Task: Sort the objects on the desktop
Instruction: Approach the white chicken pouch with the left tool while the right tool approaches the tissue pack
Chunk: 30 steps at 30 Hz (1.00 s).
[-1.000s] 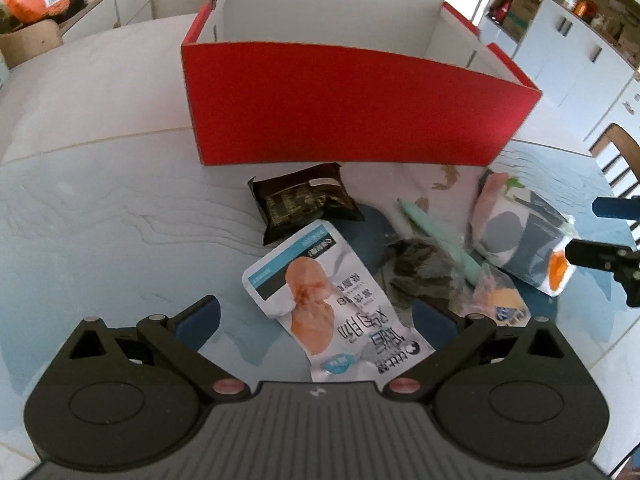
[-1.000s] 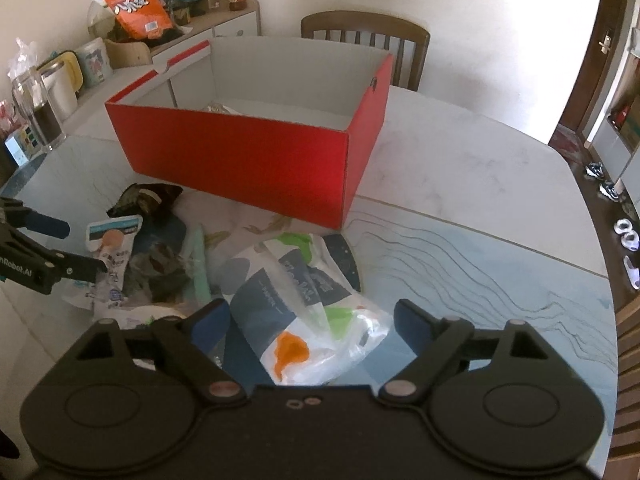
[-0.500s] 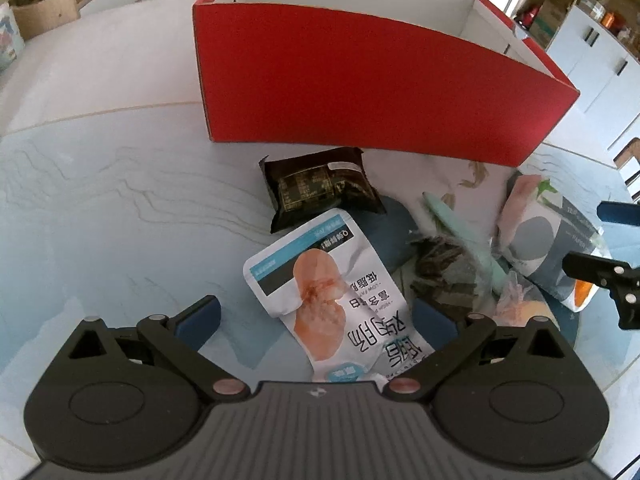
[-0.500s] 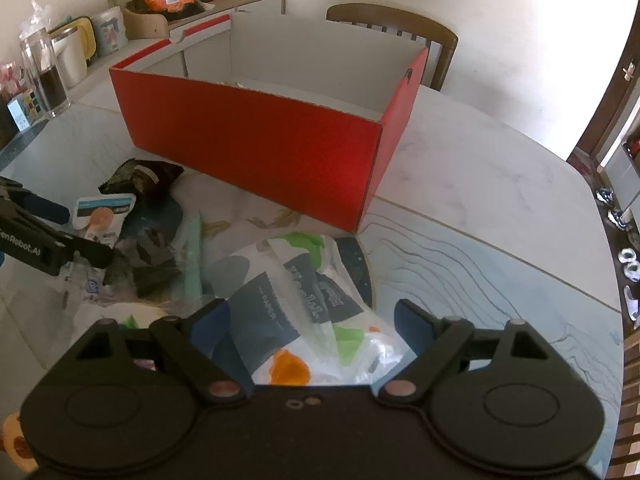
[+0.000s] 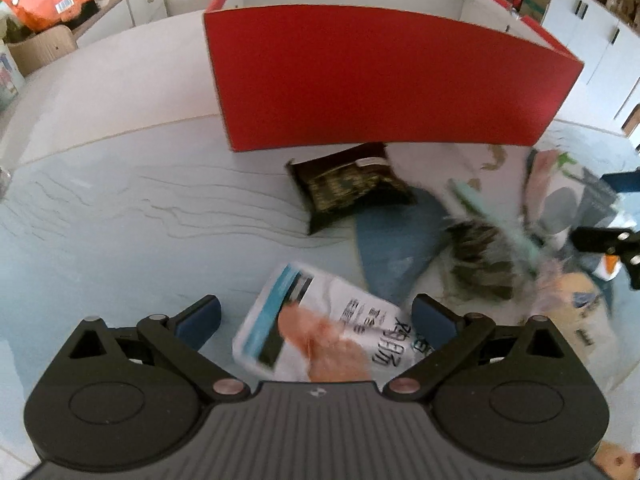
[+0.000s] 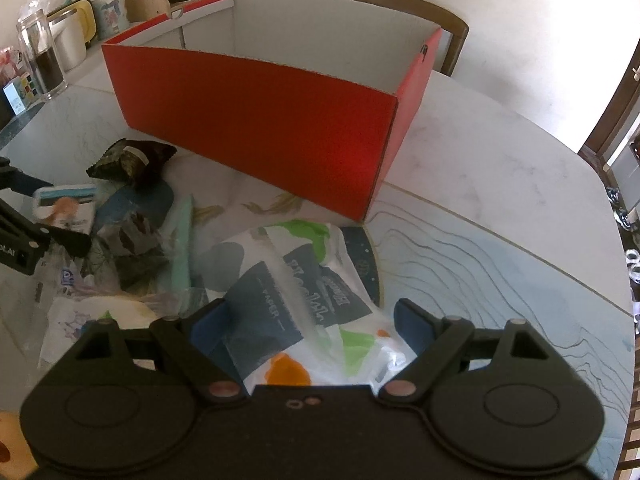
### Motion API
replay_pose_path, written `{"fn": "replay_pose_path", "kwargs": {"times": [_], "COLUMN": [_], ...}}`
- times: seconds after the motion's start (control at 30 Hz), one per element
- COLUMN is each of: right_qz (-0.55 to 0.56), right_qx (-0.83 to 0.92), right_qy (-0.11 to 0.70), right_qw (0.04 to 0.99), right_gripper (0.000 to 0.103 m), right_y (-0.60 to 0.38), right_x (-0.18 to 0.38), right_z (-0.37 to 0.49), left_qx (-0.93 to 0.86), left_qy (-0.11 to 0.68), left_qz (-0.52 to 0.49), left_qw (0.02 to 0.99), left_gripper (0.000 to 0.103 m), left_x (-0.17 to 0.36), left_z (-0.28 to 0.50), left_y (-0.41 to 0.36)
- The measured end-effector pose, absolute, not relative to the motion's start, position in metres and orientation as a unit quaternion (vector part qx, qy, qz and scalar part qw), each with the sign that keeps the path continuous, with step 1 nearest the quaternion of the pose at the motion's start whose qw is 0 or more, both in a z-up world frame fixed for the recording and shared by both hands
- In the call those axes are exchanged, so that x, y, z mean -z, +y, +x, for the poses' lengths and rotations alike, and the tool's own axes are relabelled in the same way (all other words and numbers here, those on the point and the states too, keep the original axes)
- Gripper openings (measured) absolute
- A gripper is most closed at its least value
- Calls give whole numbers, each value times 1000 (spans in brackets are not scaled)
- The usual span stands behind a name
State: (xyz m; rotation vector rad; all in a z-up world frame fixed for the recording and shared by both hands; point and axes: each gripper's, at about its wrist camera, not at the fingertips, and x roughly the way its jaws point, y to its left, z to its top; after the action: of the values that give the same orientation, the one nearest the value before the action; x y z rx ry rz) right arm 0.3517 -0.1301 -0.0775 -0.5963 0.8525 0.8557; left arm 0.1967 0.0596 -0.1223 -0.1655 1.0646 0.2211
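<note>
Packets lie scattered on the pale marbled bench point(image 5: 120, 208) in the left wrist view, in front of a red box point(image 5: 380, 80) that stands open-topped at the far side. The left tongs point(image 5: 316, 316) are spread wide, blue pads apart, grasping nothing; between them sits a white snack pouch point(image 5: 320, 332) with a blue stripe and an orange picture (the frame is blurred, so its print is hard to read). Beyond it a dark brown packet point(image 5: 348, 184) lies just in front of the box wall, a blue patch of the bench mat point(image 5: 396, 240) shows beside it, and a mint-green stick point(image 5: 492, 216) crosses a dark crinkled wrapper point(image 5: 480, 260). At the right edge the black tips of the other tool reach in over a patterned bag.

From the right wrist view, the right tongs point(image 6: 312, 316) are also released, both blue pads well apart, and a large tissue pack point(image 6: 288, 280) with white, navy, green and orange print lies between and under them, not pinched. The red box point(image 6: 260, 120) stands behind it, its inside walls grey-white. To the left lie the mint-green stick point(image 6: 182, 240), the dark crinkled wrapper point(image 6: 136, 248), the dark brown packet point(image 6: 132, 160) and the white snack pouch point(image 6: 64, 208), with the left tool's black fingers beside the pouch. A wooden chair point(image 6: 452, 28) stands behind the bench.
</note>
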Motion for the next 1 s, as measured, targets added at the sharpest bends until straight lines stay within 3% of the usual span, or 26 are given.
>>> {"fn": "replay_pose_path", "kwargs": {"times": [0.47, 0.67, 0.77, 1.0], "right_qz": [-274, -279, -273, -286], "right_qx": [-383, -377, -377, -379], "right_qy": [404, 408, 410, 394], "right_qw": [784, 783, 784, 787], "right_gripper": [87, 81, 76, 54], "right_y": [-131, -133, -135, -132], "right_x": [88, 94, 94, 91], "right_z": [352, 348, 347, 337], "left_qx": [-113, -115, -115, -119], "left_qy": [498, 491, 487, 472], "left_qz": [-70, -71, -71, -70], "left_qw": [857, 860, 863, 871], "left_gripper": [102, 96, 89, 43], "left_x": [124, 122, 120, 113], "left_z": [193, 191, 190, 188], "left_y": [61, 62, 64, 67]}}
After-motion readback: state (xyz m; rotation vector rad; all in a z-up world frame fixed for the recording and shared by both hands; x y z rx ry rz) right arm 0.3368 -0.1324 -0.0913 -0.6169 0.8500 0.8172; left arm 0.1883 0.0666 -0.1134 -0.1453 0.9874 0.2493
